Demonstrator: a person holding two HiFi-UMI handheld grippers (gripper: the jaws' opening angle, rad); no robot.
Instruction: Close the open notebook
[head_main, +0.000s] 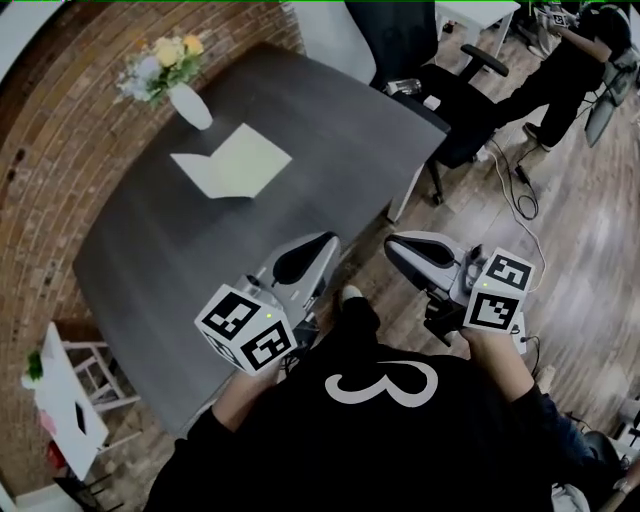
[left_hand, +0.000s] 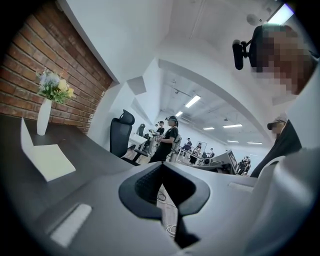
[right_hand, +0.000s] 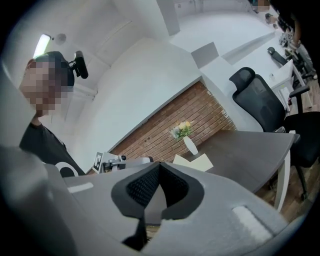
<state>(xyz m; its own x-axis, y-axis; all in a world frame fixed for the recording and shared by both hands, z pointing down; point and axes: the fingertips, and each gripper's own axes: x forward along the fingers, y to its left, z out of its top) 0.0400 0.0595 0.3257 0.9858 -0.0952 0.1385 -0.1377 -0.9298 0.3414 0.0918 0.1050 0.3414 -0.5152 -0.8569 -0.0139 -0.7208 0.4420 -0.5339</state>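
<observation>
Both the left hand-held gripper (head_main: 318, 248) and the right hand-held gripper (head_main: 400, 248) hang near, jaws together and empty; one should reach the open notebook (head_main: 232, 162), far left on the table (head_main: 340, 120), and tip its raised leaf over.

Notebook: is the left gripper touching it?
Apart. The head view shows the left gripper at the near edge of the table, with a stretch of bare tabletop between it and the notebook.

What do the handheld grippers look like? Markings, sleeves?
The left gripper and right gripper are light grey shells with black ribbed pads. Each carries a white cube of black square markers. The wearer's black shirt shows a white 3.
</observation>
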